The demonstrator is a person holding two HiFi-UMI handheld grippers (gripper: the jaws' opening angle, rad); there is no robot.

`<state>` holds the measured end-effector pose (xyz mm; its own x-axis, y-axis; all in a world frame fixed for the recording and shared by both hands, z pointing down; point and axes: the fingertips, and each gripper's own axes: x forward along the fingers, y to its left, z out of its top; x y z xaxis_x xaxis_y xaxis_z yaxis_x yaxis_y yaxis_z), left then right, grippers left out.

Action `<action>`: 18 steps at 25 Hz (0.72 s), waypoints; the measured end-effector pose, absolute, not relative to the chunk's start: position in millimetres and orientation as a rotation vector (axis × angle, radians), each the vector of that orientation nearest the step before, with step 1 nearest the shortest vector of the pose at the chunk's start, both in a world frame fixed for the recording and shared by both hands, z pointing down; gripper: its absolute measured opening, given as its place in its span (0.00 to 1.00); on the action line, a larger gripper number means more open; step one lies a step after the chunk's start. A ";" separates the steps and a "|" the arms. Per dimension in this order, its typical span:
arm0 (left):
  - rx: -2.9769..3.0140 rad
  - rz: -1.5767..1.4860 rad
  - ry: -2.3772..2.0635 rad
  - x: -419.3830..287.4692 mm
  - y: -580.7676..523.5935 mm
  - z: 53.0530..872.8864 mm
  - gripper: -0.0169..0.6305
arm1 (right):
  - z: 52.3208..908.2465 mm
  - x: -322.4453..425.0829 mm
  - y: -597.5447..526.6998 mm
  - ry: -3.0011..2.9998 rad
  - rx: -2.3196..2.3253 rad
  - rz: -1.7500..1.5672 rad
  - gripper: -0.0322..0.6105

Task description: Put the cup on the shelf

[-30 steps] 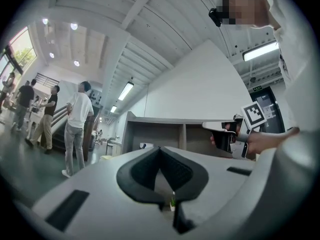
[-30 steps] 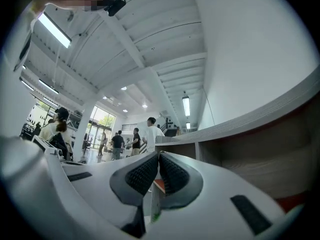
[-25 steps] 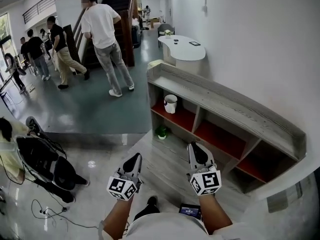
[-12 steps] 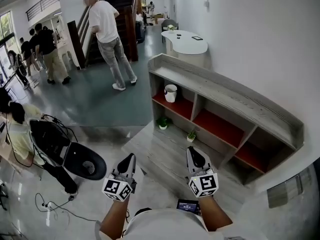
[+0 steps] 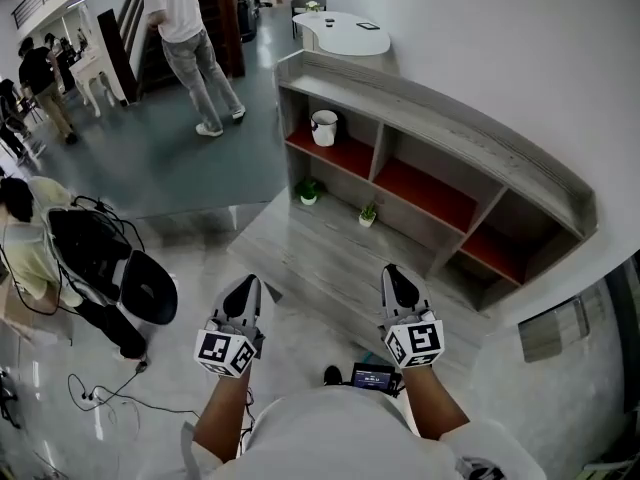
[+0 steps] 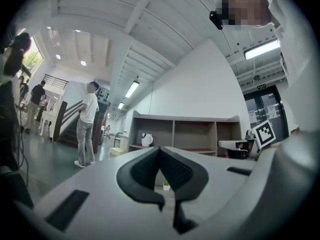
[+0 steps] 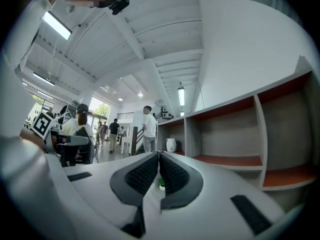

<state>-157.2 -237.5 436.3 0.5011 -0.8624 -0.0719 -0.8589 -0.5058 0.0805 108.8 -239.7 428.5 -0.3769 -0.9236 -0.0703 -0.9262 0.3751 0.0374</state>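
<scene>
A white cup [image 5: 324, 127] stands on the red board of the grey shelf's [image 5: 470, 138] leftmost compartment. It also shows small and far off in the left gripper view as the cup [image 6: 146, 139], and in the right gripper view as the cup [image 7: 171, 144]. My left gripper [image 5: 243, 290] and right gripper [image 5: 397, 280] hover side by side over the glossy floor, short of the shelf's low wooden platform [image 5: 330, 258]. Both point level at the shelf and are shut with nothing in them. The left gripper [image 6: 160, 150] and right gripper [image 7: 159, 155] show their pads meeting.
Two small potted plants [image 5: 308, 190] [image 5: 368, 213] stand on the platform. A person in a white shirt [image 5: 185, 38] walks at the stairs, top left. A seated person [image 5: 25, 243] and a black chair [image 5: 140, 288] are at left, with cables [image 5: 100, 393] on the floor. A white table [image 5: 345, 30] stands behind the shelf.
Both grippers have drawn back from over the platform to over the glossy floor, still shut. The person in white has stepped further toward the stairs.
</scene>
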 end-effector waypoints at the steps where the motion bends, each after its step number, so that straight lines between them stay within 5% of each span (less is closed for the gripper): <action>1: 2.691 -0.148 -1.536 -162.0 -228.7 434.6 0.04 | 427.2 105.6 -229.6 2.572 -1.748 0.097 0.11; 18: 2.672 -0.130 -1.430 -217.0 -95.8 456.9 0.04 | 443.3 39.1 -87.1 2.601 -1.784 0.067 0.11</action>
